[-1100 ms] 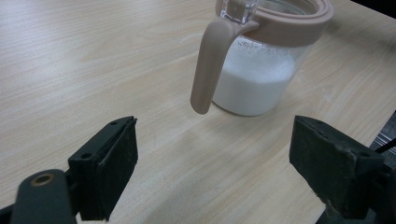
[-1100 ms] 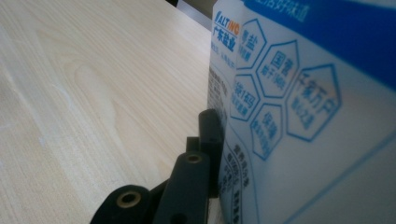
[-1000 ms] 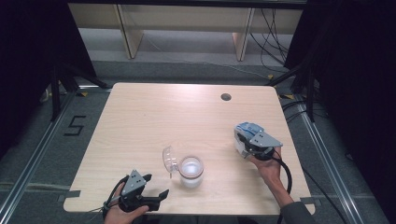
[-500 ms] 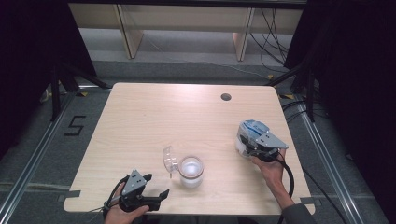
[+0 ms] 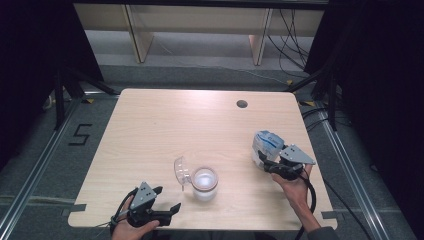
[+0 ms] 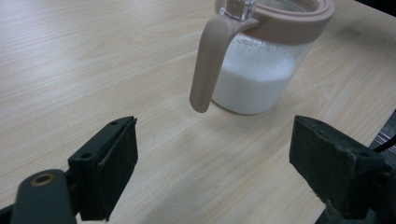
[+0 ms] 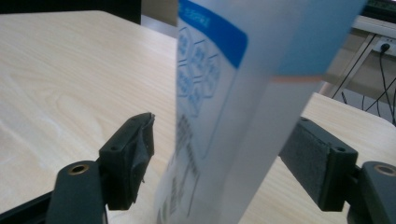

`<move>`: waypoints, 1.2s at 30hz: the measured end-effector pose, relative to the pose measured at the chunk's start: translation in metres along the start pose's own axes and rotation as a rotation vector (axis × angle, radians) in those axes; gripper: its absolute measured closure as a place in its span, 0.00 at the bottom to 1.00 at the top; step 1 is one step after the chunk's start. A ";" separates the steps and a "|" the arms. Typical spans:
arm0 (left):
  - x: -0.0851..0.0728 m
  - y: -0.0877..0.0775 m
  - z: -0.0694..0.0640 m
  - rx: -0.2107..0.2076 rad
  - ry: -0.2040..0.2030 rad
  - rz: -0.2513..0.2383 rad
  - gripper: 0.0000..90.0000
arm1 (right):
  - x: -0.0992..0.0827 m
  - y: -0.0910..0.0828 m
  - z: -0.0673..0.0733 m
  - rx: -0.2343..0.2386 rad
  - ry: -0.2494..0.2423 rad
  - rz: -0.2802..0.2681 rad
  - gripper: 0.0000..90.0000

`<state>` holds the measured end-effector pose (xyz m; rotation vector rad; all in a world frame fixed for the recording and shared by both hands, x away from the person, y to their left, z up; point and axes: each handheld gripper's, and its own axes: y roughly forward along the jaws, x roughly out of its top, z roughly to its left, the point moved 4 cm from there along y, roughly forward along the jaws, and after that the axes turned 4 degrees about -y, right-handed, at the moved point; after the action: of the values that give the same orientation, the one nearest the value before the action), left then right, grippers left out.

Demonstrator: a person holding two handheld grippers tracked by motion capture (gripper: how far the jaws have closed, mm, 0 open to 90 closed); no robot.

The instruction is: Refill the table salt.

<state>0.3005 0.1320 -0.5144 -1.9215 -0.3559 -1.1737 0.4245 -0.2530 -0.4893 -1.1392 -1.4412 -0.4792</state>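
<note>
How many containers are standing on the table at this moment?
2. The glass jar with white powder stands near the front middle; the white-and-blue bag stands at the right, between the open jaws of the right gripper.

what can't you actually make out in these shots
- Print on the bag: right gripper view, blurred, unreadable; its top and bottom are cut off by the frame edges.
- Jar: left gripper view, its rim is cut off by the top edge, so the opening is out of frame.
- Jar lid: high view, clear and too small to tell how it is hinged.
- Bag's contents: opaque in both views.
</note>
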 end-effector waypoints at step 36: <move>0.002 0.001 0.004 0.026 -0.052 -0.003 0.17 | -0.020 -0.066 0.033 0.105 0.050 0.168 0.30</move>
<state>0.3048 0.1335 -0.5139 -1.9323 -0.4001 -1.1169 0.3488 -0.2618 -0.4952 -1.1445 -1.2996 -0.3089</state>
